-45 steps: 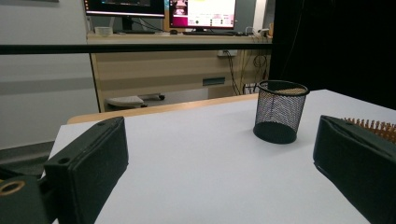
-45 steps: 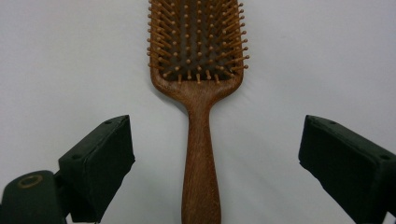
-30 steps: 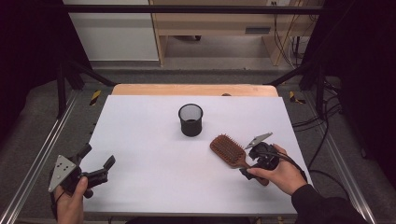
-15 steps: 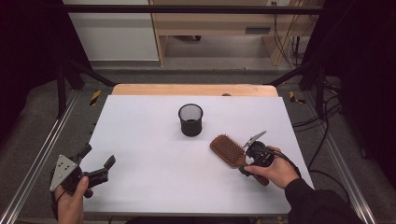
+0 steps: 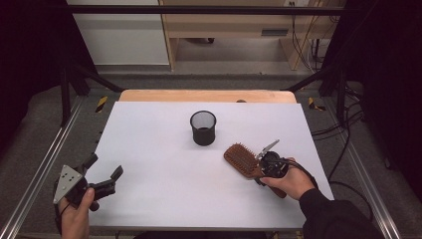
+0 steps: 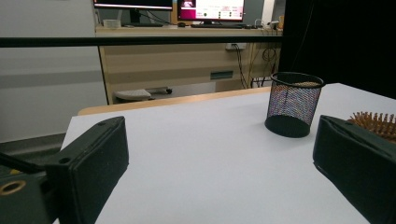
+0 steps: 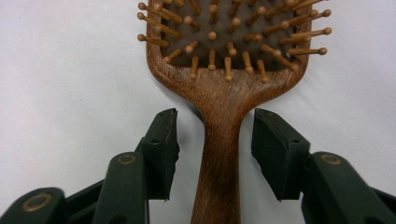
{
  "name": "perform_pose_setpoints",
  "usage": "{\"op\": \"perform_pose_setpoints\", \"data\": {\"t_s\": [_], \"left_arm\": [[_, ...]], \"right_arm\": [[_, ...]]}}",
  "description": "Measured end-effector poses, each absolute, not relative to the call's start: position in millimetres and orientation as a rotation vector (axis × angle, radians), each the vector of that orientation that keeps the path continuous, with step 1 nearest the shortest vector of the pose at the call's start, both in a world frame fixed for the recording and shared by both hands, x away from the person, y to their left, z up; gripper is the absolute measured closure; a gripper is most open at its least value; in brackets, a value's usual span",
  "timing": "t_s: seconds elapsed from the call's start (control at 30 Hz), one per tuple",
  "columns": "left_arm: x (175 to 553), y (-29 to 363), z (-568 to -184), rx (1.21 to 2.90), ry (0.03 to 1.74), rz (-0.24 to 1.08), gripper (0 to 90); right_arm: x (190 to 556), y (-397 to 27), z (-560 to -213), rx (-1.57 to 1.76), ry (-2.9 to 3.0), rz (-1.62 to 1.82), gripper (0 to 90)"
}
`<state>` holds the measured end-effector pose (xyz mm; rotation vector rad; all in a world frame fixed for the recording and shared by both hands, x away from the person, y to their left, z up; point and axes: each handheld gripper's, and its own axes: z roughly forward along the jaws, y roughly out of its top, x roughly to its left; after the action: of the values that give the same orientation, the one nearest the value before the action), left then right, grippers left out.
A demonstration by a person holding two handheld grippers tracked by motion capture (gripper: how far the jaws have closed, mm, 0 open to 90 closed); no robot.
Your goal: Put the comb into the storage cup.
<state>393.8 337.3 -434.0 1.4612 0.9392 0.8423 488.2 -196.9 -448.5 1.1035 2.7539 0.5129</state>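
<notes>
Right gripper view shows the brown wooden paddle hairbrush [image 7: 223,116] lying bristles up on the white bench [image 7: 70,84], its handle running between the two black jaws of the right gripper [image 7: 215,140]. The jaws have just been closing, yet a small gap shows on each side of the handle, so nothing is clamped. From the high view, the hairbrush [image 5: 242,160] lies near the bench's right edge, beside a black mesh cup [image 5: 203,127]. The left gripper [image 5: 102,180] hovers open at the near left corner.

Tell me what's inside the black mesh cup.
The mesh cup looks empty through its open rim and see-through wall; its solid dark base hides the very bottom.
</notes>
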Motion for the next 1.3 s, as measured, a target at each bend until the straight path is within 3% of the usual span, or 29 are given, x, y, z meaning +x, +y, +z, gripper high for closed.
{"op": "perform_pose_setpoints", "data": {"t_s": [0.6, 0.93, 1.3], "left_arm": [[394, 334, -434, 1.476, 0.931, 0.847, 4.0], [394, 335, -434, 1.475, 0.940, 0.853, 4.1], [389, 319, -426, 1.499, 0.904, 0.830, 3.7]], "right_arm": [[487, -195, -451, 1.152, 2.738, 0.459, 72.6], [482, -195, -450, 1.104, 2.718, 0.484, 73.3], [456, -193, -411, 0.992, 2.486, 0.941, 73.4]]}}
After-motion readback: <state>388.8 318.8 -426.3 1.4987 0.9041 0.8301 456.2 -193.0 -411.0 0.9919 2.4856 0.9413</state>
